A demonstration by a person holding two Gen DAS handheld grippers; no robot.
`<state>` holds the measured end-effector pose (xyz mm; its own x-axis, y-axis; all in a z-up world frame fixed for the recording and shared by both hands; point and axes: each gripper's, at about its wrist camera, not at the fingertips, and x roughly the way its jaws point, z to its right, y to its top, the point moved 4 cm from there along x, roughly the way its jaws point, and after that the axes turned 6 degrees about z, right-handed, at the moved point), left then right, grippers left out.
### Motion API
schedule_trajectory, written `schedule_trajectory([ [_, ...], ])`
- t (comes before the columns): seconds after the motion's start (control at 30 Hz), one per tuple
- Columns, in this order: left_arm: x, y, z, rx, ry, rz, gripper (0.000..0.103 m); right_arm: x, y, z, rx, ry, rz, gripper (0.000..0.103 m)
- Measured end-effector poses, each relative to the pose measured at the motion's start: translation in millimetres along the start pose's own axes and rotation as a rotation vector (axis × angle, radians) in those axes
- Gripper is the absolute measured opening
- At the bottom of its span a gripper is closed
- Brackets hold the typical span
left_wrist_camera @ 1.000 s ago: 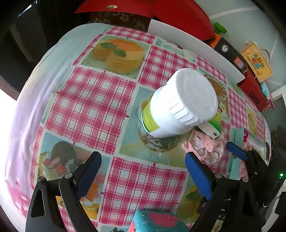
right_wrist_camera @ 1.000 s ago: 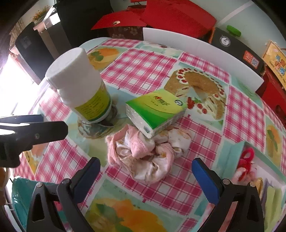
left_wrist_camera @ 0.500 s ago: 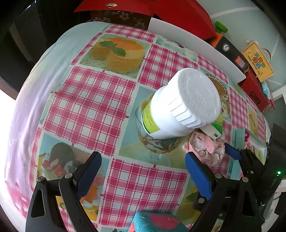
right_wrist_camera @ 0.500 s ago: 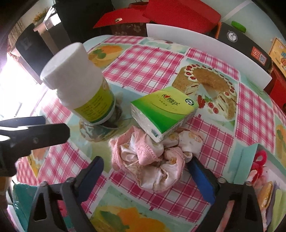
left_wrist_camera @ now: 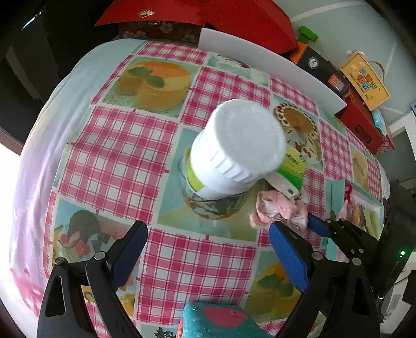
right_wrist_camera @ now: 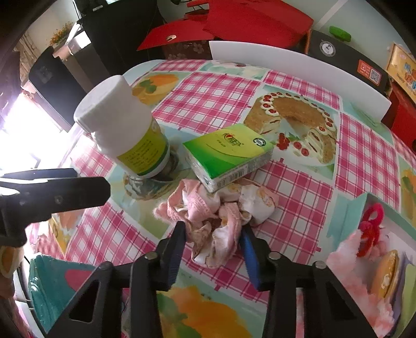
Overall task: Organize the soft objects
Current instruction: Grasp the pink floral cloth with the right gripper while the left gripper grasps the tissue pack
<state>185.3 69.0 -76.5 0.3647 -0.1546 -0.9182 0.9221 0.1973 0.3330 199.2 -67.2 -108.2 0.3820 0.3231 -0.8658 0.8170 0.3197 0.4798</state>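
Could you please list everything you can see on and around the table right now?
Cloth: one, pink and white, crumpled at table centre.
Tissue pack: one, green, its corner resting on the cloth.
Bottle: one, white with yellow-green label, upright left of the pack.
Tablecloth: one, pink check with cake pictures.
Tray: one, teal, right edge, holding small items.
Teal box: one, teal and red, near edge.
Red boxes: several, behind the table.
Left gripper: open, empty.
Right gripper: jaws just closed onto the cloth.

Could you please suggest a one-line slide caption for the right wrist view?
Right gripper closing its jaws on the crumpled pink cloth beside the green tissue pack and white bottle.
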Motion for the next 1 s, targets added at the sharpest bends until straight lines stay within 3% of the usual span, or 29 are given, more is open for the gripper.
schedule_trajectory([
  [0.13, -1.2, 0.0, 12.5, 0.023, -0.010, -0.007, 0.095, -7.8, -7.1, 3.5, 0.003, 0.009, -0.010, 0.036],
  [0.6, 19.6, 6.0, 75.1, 0.124, -0.037, -0.082, 0.095, -38.6, -29.3, 35.5, 0.041, 0.006, -0.021, 0.036],
  [1.0, 58.9, 26.3, 102.0, 0.101, -0.013, -0.129, 0.094, -64.7, -33.8, 66.2, 0.100, -0.008, -0.002, 0.031],
])
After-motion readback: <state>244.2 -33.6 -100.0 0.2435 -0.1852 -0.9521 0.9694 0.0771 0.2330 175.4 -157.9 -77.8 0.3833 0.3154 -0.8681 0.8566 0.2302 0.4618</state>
